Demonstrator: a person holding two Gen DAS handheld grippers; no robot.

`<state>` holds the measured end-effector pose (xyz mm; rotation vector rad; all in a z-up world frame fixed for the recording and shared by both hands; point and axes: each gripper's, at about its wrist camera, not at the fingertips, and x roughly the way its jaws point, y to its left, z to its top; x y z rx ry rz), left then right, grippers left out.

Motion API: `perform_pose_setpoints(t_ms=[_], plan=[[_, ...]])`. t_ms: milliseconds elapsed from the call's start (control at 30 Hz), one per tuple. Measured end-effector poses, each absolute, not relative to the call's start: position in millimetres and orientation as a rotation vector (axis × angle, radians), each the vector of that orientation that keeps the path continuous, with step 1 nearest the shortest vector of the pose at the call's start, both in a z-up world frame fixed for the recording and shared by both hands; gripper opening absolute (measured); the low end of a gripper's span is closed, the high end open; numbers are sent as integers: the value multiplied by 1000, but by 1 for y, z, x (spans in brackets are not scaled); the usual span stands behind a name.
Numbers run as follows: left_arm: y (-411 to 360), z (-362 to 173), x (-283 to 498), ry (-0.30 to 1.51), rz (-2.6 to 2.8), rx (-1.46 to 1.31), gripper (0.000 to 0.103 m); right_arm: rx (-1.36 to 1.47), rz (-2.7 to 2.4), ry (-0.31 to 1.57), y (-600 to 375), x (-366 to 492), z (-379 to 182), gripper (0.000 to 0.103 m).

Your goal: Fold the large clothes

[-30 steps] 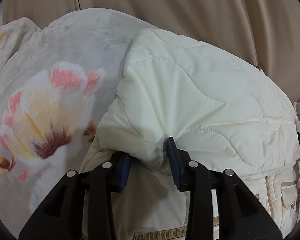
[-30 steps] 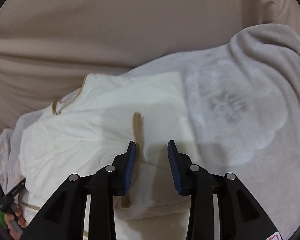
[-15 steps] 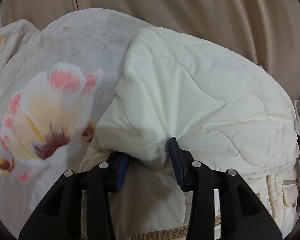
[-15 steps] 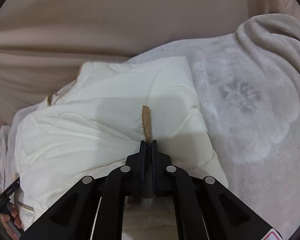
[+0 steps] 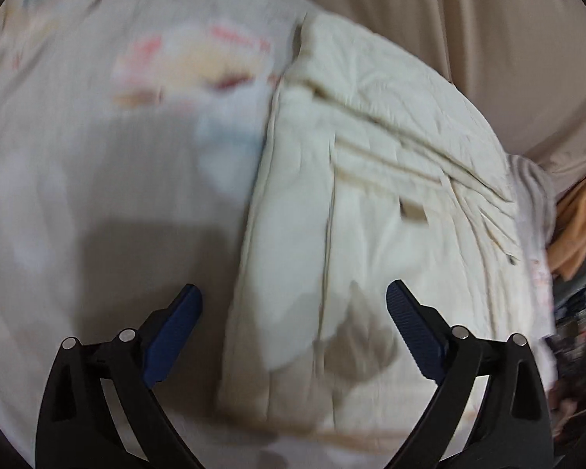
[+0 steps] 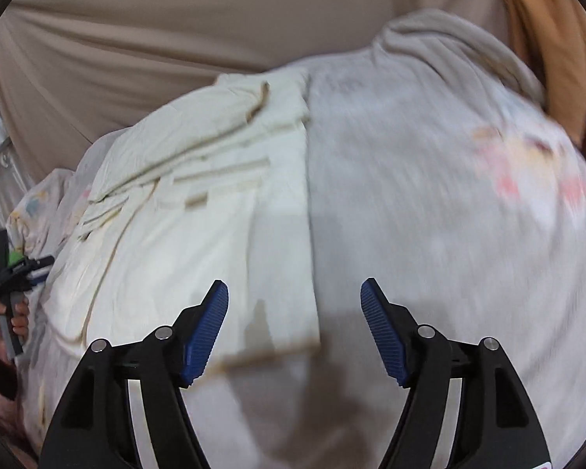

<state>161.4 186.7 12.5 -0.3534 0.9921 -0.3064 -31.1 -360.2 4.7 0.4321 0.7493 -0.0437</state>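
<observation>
A: Looking along the left gripper [image 5: 295, 314], where does the cream quilted jacket [image 5: 371, 195] lie?

B: Folded on the floral fleece blanket [image 5: 97, 136], ahead of the wide-spread, empty jaws; its near left edge runs between them, with the body toward the right finger.

A: And the right gripper [image 6: 295, 312]?

B: Equally wide apart, gripping nothing. The jacket's [image 6: 199, 203] near corner lies ahead of the left finger; bare blanket [image 6: 429, 164] fills the rest.

A: Anything unclear?

B: Both views are blurred, so the quilting and blanket print smear. The left hand [image 6: 13, 314] is cut off at the edge.
</observation>
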Motion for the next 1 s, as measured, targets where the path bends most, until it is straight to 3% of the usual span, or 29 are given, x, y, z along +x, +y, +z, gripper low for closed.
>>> perform_pose_setpoints(t_ms=[133,233,333,367,400,433,467,500,733,1000], plan=[[184,12,134,931,-315,-383,93,583,2,752,-363,-39,-14,69],[171,14,125,925,-314,-367,84,627,34,751,-355,-26,-14,69],[162,19,122,911,-306,-317,60,641,20,763,-345,-8,-14,71],[160,20,120,909,-307,-315,47,637,-5,769,-342,-3,-15,69],[160,22,118,905,-297,-307,33,631,-21,779,-339,2,-17,56],[160,26,115,897,-284,-294,28,632,-18,787,-336,5,-19,25],[162,29,113,887,-286,-290,21,648,-6,787,-335,6,-19,13],[165,35,107,871,-295,-290,14,657,-15,756,-334,0,-15,10],[187,75,36,771,-395,-298,7,589,62,481,-312,-97,43,4],[251,128,-124,549,-538,-375,7,495,92,212,-279,-281,88,2]])
